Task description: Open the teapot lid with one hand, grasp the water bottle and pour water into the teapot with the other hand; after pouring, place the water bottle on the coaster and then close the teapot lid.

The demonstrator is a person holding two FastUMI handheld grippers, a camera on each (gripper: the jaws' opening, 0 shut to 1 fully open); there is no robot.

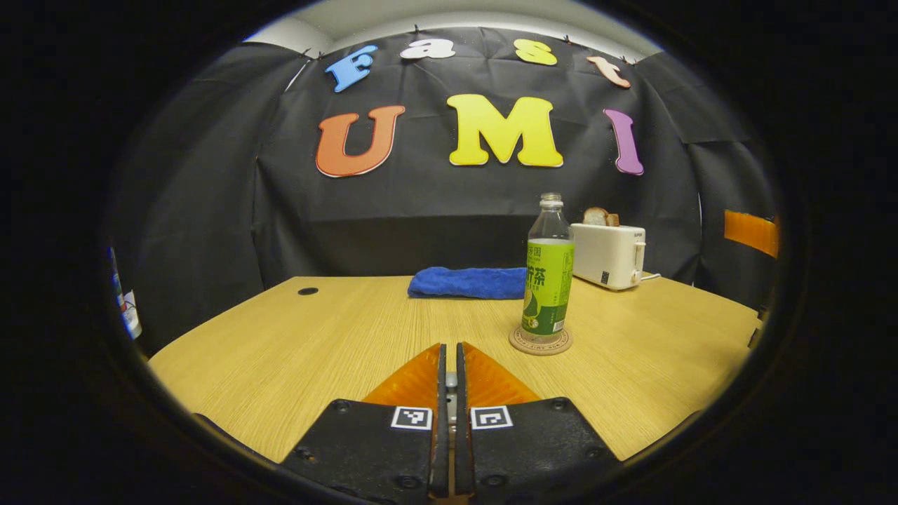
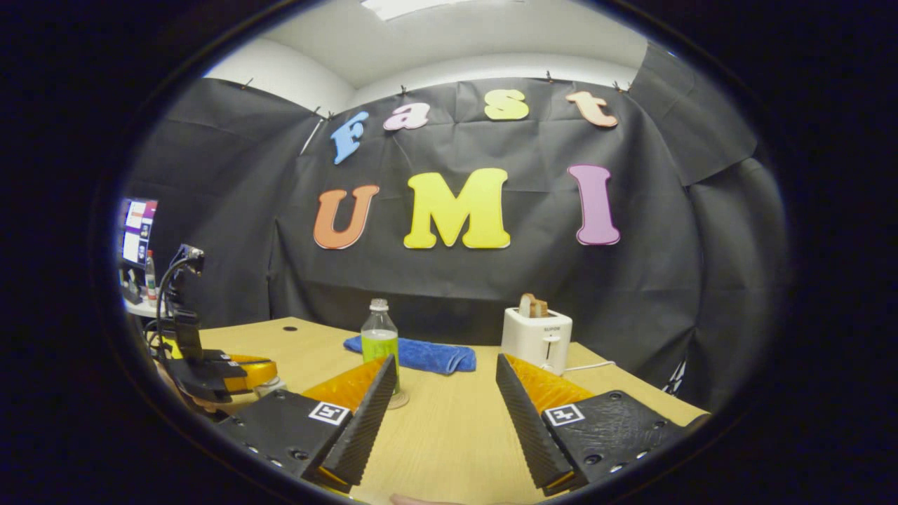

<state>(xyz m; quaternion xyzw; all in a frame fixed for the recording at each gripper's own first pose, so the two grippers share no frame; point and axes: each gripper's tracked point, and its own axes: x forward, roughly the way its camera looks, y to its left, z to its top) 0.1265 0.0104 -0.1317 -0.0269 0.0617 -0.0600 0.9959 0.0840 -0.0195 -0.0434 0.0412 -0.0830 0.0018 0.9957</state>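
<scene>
Left gripper [image 1: 450, 365]: fingers pressed together, nothing between them, held low over the light wood-grain table [image 1: 316, 337]. Square black-and-white marker tags sit on the finger mounts.

Right gripper [image 2: 442, 393]: fingers spread wide, empty, above the table in the right gripper view.

Clear plastic water bottle with a green label [image 1: 548, 270]: upright on the round cork coaster [image 1: 540, 341], ahead and slightly right of the left gripper's tips. The label carries large Chinese characters and a barcode; smaller print is too small to make out. The cap cannot be made out clearly. In the right gripper view the same bottle [image 2: 379, 340] stands behind the left-hand finger, its base partly hidden.

Folded blue terry cloth [image 1: 468, 283]: flat on the table behind the bottle, near the far edge.

White two-slot toaster [image 1: 608, 255]: at the far right of the table, a slice of bread [image 1: 597, 216] standing in a slot, white cord trailing right. Lettering on its front in the right gripper view is too small to make out.

Left edge of the right gripper view: the other gripper [image 2: 210, 372] with cabling, close to a partly hidden rounded object that cannot be identified.
</scene>
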